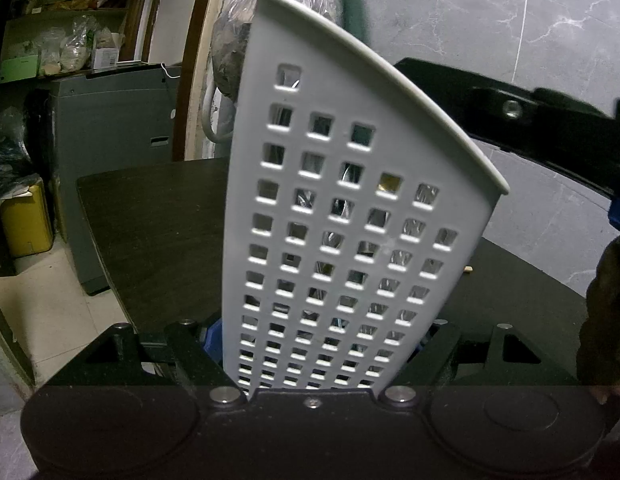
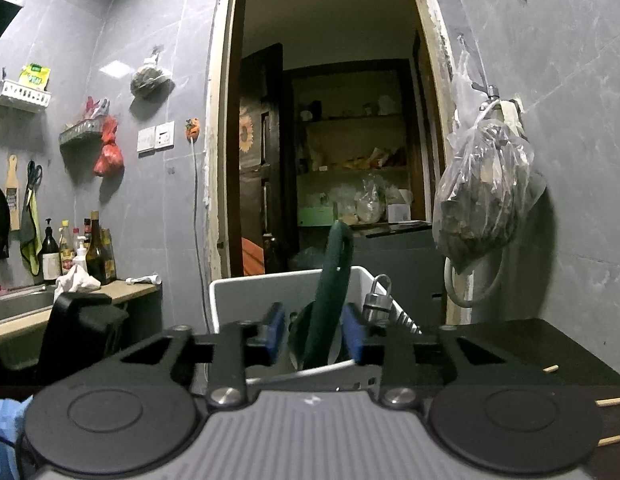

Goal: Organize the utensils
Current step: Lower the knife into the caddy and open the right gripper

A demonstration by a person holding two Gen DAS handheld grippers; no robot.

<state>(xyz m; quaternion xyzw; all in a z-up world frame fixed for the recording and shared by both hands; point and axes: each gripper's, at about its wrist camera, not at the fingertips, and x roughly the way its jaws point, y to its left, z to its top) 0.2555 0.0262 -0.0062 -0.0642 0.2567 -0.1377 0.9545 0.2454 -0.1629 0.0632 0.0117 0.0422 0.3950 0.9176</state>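
Observation:
A white perforated utensil holder (image 1: 333, 216) stands on a dark table (image 1: 150, 232), very close in the left wrist view. My left gripper (image 1: 321, 344) is shut on its wall. Metal utensils glint through its holes. In the right wrist view the holder (image 2: 270, 292) sits just ahead. A dark green utensil handle (image 2: 329, 292) stands tilted in it, between my right gripper's blue pads (image 2: 351, 334). My right gripper (image 2: 313, 336) is open, with gaps on both sides of the handle. A metal utensil end (image 2: 375, 300) sticks up beside it. The right gripper's black body (image 1: 509, 112) crosses the left wrist view.
A plastic bag (image 2: 481, 200) hangs on the grey tiled wall at right. Wooden chopsticks (image 2: 611, 402) lie on the table at right. A doorway (image 2: 329, 140) opens behind the holder. A counter with bottles (image 2: 90, 256) and a sink is at left.

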